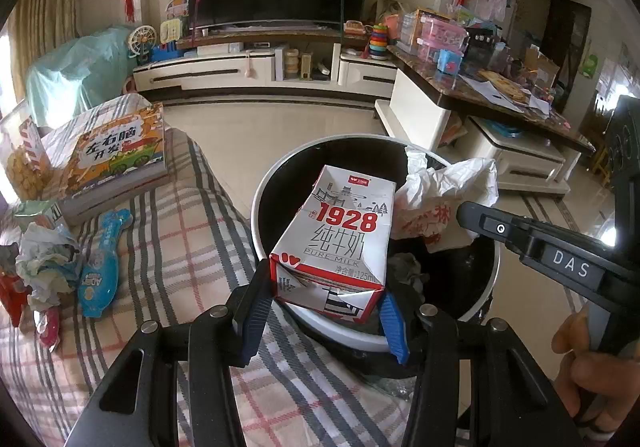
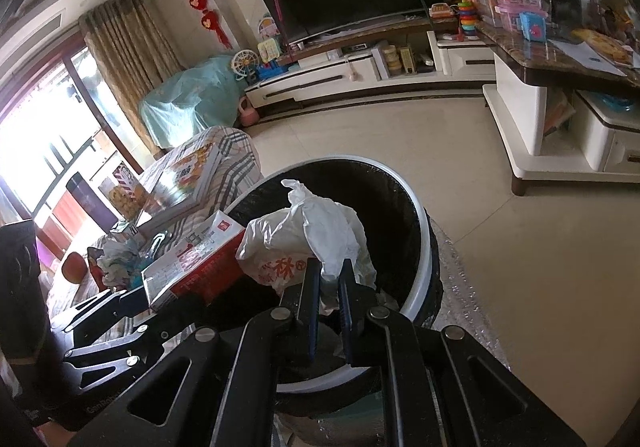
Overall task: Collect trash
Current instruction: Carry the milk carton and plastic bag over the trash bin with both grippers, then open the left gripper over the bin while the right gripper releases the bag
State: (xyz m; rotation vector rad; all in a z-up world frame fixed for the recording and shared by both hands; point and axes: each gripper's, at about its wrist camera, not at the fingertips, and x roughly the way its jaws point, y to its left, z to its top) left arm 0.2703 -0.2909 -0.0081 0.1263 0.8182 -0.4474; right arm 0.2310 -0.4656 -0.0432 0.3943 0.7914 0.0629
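Observation:
My left gripper (image 1: 326, 287) is shut on a white and red "1928" milk carton (image 1: 340, 231), held over the near rim of the round white bin with a black liner (image 1: 260, 203). My right gripper (image 2: 330, 273) is shut on a crumpled white plastic bag with red print (image 2: 308, 239), which hangs above the same bin (image 2: 420, 215). In the left wrist view the bag (image 1: 444, 191) shows at the bin's right side with the right gripper (image 1: 480, 225) beside it. In the right wrist view the carton (image 2: 192, 255) and the left gripper (image 2: 132, 299) sit at the left.
A checked cloth (image 1: 180, 247) at the left carries crumpled paper (image 1: 44, 263), a blue wrapper (image 1: 100, 271), red wrappers (image 1: 12, 299) and a picture book (image 1: 112, 155). A white coffee table (image 1: 480, 103) stands right of the bin, a TV unit (image 1: 260, 71) beyond. A hand (image 1: 592, 367) grips the right tool.

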